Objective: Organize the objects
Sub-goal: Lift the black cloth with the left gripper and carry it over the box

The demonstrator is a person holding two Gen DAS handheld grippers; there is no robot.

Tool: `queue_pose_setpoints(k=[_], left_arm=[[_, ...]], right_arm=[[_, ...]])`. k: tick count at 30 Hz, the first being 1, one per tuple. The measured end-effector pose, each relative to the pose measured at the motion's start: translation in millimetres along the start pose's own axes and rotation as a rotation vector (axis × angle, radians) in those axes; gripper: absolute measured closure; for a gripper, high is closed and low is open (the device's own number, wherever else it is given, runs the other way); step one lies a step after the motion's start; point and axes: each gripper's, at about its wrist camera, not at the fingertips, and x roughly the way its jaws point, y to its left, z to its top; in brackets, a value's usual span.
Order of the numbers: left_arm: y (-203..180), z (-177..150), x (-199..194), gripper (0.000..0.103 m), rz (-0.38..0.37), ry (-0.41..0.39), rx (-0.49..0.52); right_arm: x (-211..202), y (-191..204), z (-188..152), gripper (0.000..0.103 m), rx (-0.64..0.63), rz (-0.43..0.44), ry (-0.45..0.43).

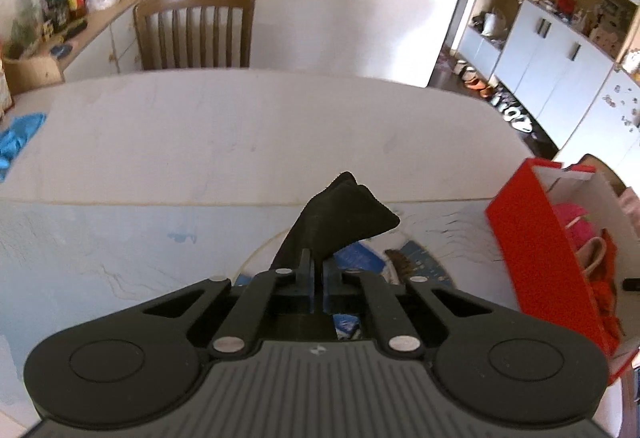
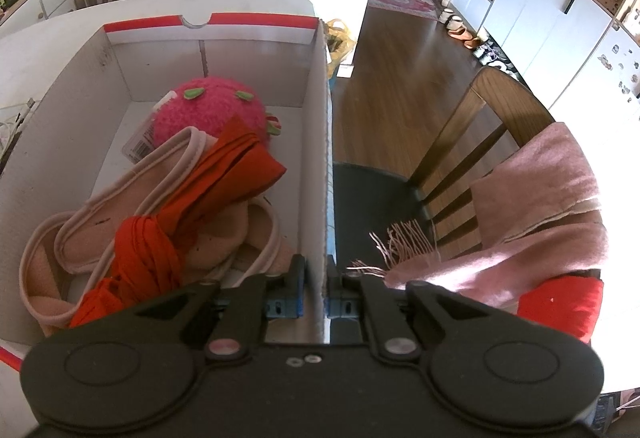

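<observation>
Both grippers clamped. My left gripper (image 1: 318, 270) pinches a black cloth (image 1: 340, 218), lifted off the tabletop (image 1: 200, 142) just ahead of its fingers. My right gripper (image 2: 316, 282) grips the wall of the red-and-white cardboard box (image 2: 320, 158), with slippers (image 2: 120, 218) and a pink plush (image 2: 208, 110) inside to its left.

In the box (image 2: 316, 142) the plush toy (image 2: 208, 110) lies at the far end, slippers (image 2: 132, 206) and cloth (image 2: 192, 206) nearer — a chair (image 2: 472, 142) right of the box, scarf (image 2: 536, 214) draped on it.
</observation>
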Motion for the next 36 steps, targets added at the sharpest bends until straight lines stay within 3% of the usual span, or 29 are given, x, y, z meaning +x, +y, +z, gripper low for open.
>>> queue_pose_setpoints(k=[7,14,28,36], left_arm=[[-43.2,12.5,-37.9,0.101,-0.108,-0.066,0.093],[-101.3,25.6,-50.1,0.101,-0.235,-0.104,0.171],[-236.0,27.0,-33.6,0.1,-0.418,-0.068,0.422],[-293.8,7.4,-10.1,0.1,-0.434,-0.014,0.549]], right_arm=[[-0.5,0.4,-0.4,0.097,-0.007,0.008,-0.005],[-0.8,-0.1,-1.3,0.097,-0.008,0.018,-0.01],[-0.7,-2.4,-2.2,0.098,-0.009,0.037,-0.021],[-0.8,-3.9,-2.9,0.099,-0.003,0.05,-0.026]])
